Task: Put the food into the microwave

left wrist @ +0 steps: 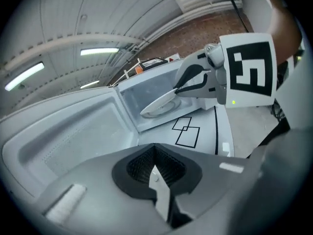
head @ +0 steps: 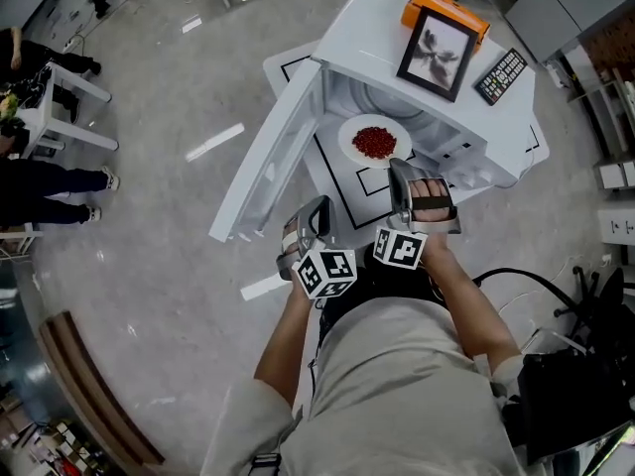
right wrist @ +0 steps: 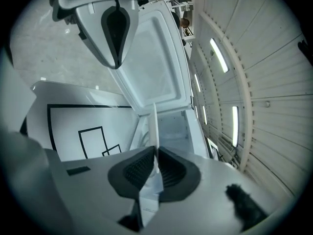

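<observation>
Your right gripper (head: 405,172) is pinched on the near rim of the round white plate of red food (head: 374,142). The plate is straight ahead, in the mouth of the open white microwave (head: 367,38). Your left gripper (head: 316,214) is closed and empty, further back.

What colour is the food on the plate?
Dark red food on the plate; clearest in head view.

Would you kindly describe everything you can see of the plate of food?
The plate is round, white and glossy, like ceramic, with a heap of small red pieces at its middle. The right gripper is shut on its near rim, holding it slightly tilted at the mouth of the open microwave.
</observation>
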Available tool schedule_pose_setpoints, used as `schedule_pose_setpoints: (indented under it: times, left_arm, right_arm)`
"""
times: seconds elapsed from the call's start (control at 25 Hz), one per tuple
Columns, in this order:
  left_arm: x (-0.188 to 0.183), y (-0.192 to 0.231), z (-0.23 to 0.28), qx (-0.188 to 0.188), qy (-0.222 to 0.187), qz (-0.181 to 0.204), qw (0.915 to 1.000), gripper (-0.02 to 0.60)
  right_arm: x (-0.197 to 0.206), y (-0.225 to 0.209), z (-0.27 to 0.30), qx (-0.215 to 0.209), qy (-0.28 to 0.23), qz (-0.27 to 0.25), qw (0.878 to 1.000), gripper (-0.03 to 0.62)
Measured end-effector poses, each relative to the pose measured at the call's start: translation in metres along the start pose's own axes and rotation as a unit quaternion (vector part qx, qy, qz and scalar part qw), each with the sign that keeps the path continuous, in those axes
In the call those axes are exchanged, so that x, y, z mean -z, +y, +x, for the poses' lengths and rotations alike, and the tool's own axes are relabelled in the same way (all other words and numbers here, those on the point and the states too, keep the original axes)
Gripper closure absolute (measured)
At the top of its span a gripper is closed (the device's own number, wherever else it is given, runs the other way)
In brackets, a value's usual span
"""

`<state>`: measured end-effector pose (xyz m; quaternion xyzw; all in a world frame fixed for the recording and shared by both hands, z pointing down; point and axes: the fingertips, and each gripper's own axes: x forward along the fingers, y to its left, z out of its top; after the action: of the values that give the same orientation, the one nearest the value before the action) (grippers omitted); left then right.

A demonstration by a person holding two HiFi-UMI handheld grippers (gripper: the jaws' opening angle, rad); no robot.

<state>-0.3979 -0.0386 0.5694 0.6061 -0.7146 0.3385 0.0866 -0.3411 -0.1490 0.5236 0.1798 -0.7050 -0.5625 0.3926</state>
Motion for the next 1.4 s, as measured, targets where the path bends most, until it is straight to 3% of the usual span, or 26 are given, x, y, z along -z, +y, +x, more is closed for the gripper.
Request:
schedule_pose_setpoints:
  times: [0.08,0.28,0.52,1.4]
  left_arm:
    - [0.0,-0.002,0.003,0.016,-0.004,-0.022,0.9996,0.574]
    - [-0.007,0.003,0.013,0.024,-0.016,-0.027,0.9992,0.574]
    - [-0.012,0.005,0.024,0.035,-0.024,-0.081,0.9959,0.574]
    - [-0.016,-0.026,0.044,0.084,-0.018,-0.113,0.9899,0.574]
  right_arm:
    - [0.004,-0.001,0.004,0.0,0.008,0.008,1.0,0.565]
    - [0.004,-0.004,0.019,0.0,0.016,0.021,1.0,0.565]
    - [0.015,-0.005,0.041,-0.006,0.034,0.041,0.999,0.565]
    - [0.051,0.002,0.103,-0.024,0.101,0.038,0.994,0.565]
